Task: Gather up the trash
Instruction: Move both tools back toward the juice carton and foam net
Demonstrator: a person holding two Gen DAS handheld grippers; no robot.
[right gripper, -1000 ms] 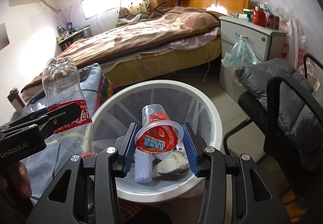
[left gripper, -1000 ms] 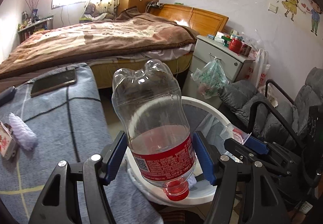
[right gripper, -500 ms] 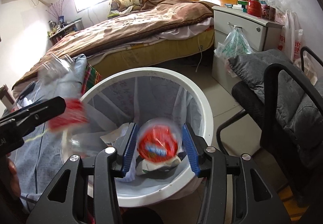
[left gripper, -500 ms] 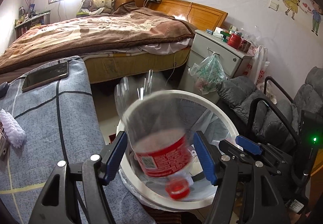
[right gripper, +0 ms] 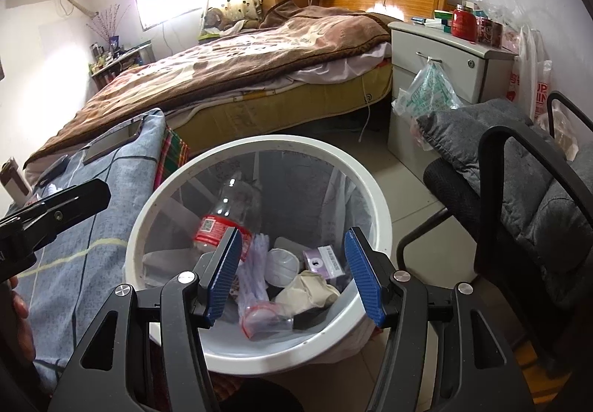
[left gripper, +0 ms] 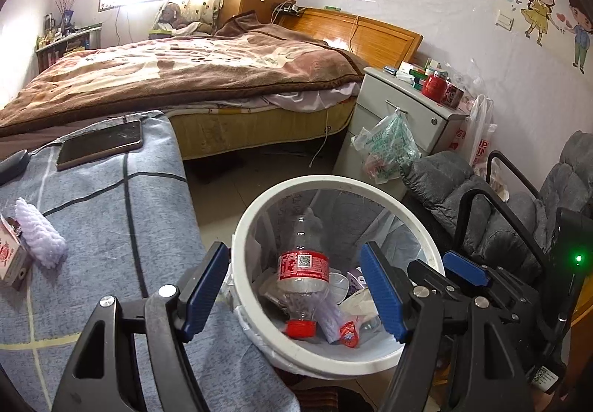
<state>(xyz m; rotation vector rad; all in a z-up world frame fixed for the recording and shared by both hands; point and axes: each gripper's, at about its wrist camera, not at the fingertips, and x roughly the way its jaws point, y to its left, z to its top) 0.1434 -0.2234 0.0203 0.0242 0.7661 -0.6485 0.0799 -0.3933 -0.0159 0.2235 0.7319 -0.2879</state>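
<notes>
A white round trash bin with a clear liner stands on the floor; it also shows in the right wrist view. Inside it lies a clear plastic bottle with a red label, cap down, also seen in the right wrist view. A small clear cup with a red lid lies on the bin's bottom among crumpled paper. My left gripper is open and empty above the bin's near rim. My right gripper is open and empty over the bin.
A table with a grey-blue cloth stands left of the bin, holding a phone, a white knitted roll and a small red-and-white box. A grey padded chair, a nightstand and a bed lie beyond.
Both grippers opened. The bottle dropped from my left gripper into the bin, and the red-lidded cup dropped from my right gripper into the bin.
</notes>
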